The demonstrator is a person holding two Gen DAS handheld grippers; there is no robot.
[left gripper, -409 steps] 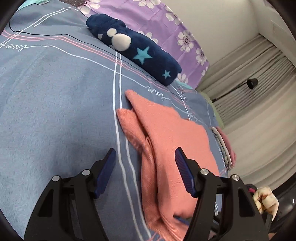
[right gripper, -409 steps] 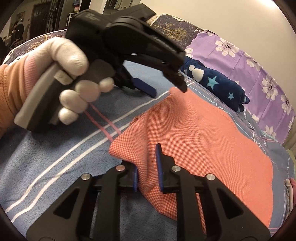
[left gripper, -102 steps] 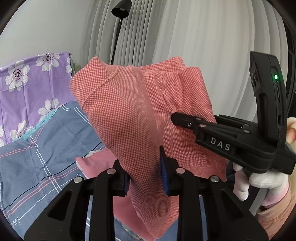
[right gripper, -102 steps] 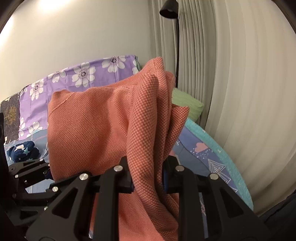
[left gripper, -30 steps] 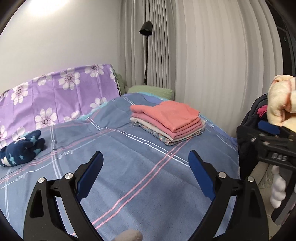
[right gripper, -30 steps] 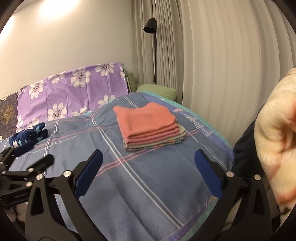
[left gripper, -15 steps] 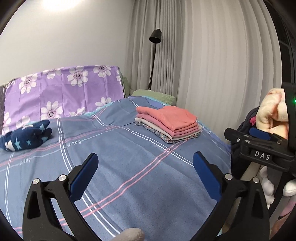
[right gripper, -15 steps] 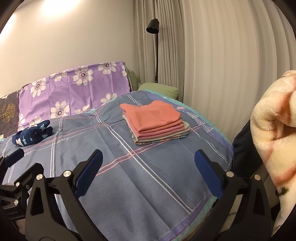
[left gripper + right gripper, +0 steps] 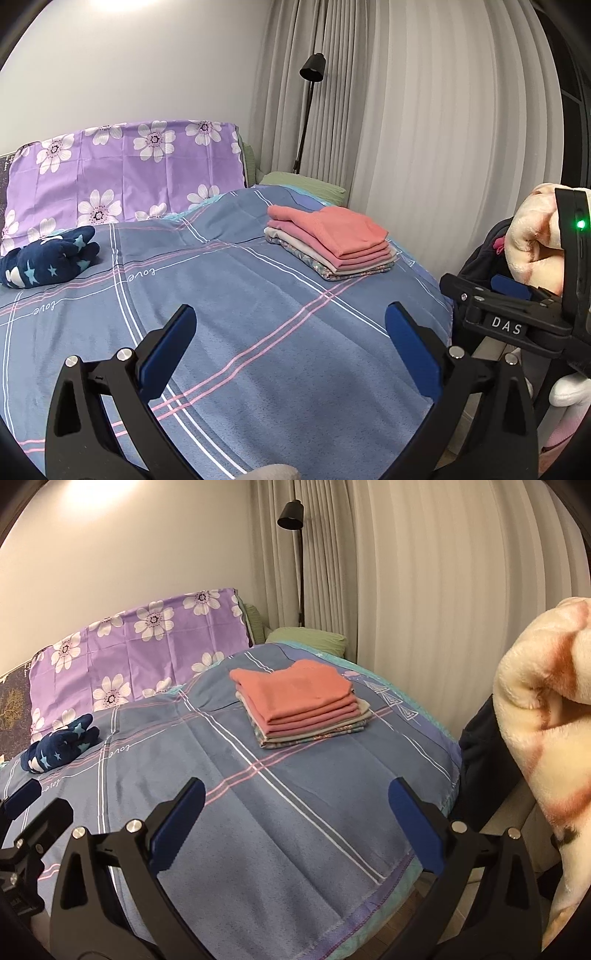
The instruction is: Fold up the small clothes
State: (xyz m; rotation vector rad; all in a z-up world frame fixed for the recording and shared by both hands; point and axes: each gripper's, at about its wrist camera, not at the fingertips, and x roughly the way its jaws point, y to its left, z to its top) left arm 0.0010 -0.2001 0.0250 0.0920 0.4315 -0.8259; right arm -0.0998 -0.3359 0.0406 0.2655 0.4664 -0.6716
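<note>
A neat stack of folded clothes (image 9: 332,243) lies on the far right part of the blue bed cover, with a folded salmon-pink shirt (image 9: 295,694) on top. My left gripper (image 9: 291,343) is wide open and empty, held above the near part of the bed. My right gripper (image 9: 295,819) is also wide open and empty, above the bed's near corner. Both are well short of the stack. The right gripper's body (image 9: 517,317) shows at the right edge of the left wrist view.
A dark blue starred plush garment (image 9: 48,258) lies at the left of the bed cover (image 9: 258,332). Purple flowered pillows (image 9: 140,657) stand against the wall. A fluffy cream blanket (image 9: 546,746) hangs at the right. A floor lamp (image 9: 295,554) and curtains stand behind.
Both grippers have drawn slightly back from the bed and stay wide open. The folded stack has not moved.
</note>
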